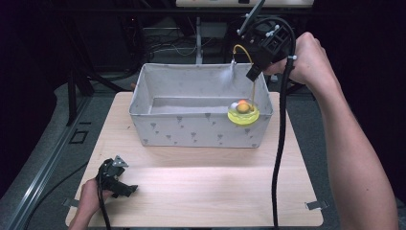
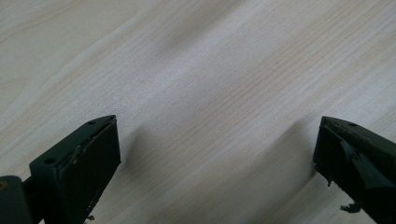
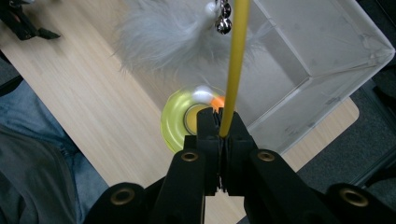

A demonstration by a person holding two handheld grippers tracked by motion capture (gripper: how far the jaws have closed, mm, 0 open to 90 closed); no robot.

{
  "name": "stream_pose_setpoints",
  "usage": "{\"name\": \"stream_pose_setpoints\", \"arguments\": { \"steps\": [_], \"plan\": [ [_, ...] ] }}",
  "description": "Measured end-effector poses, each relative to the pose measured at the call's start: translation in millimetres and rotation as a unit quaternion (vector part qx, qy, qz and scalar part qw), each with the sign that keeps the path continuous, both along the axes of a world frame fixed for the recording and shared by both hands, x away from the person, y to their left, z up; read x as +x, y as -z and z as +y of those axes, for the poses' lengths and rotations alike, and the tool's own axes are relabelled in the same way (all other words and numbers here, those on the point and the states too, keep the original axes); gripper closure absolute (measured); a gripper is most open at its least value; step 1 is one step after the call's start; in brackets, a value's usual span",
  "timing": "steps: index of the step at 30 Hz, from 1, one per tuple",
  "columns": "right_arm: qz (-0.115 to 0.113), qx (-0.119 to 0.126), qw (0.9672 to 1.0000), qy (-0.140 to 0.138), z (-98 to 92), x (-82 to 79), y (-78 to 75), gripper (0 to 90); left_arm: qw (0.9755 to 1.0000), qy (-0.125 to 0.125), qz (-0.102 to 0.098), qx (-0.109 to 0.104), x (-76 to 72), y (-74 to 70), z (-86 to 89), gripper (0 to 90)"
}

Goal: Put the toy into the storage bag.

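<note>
- The toy's yellow wand (image 3: 232, 70) is clamped by the right gripper (image 1: 253, 73) at upper right of the high view; its yellow base (image 1: 243, 115) hangs over the bin's (image 1: 191, 129) right end.
- The step is judged a lift-and-place; lowering into the bin seems next.
- The left gripper (image 1: 117, 179), jaws spread and empty, is rested on the table (image 1: 215, 191) at lower left.

Lab setup: wooden table (image 1: 201, 191), black frame rails, cables (image 1: 163, 45) behind, dark surroundings.

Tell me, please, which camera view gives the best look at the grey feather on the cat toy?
The right gripper view: the feather hangs close up beside the yellow wand, with its bells, and the right claw is shut on that wand. The high view shows it as a small pale wisp above the fabric bin. The left gripper view looks at the table.
</note>
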State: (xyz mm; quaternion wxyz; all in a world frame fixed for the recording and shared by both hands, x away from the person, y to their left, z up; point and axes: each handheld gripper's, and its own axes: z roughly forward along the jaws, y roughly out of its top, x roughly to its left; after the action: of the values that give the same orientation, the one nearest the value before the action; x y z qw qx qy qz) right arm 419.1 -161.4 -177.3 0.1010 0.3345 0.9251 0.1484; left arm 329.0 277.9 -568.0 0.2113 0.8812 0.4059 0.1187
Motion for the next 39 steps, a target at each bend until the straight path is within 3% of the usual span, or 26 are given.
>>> {"name": "stream_pose_setpoints", "arguments": {
  "steps": [11,19,39],
  "plan": [
    [-0.014,0.012,0.9996,0.02,-5.8,10.0,-14.7,87.9,1.0,0.001,0.001,0.0,0.1,0.1,0.1,0.7],
    [-0.019,0.006,0.999,0.041,-8.2,20.5,-18.2,87.9,1.0,0.001,0.0,0.001,0.0,0.0,0.1,0.7],
    [-0.035,0.005,0.996,0.082,-15.0,56.5,5.0,87.9,1.0,0.002,-0.001,-0.001,0.1,-0.3,-0.4,0.7]
  ]
}}
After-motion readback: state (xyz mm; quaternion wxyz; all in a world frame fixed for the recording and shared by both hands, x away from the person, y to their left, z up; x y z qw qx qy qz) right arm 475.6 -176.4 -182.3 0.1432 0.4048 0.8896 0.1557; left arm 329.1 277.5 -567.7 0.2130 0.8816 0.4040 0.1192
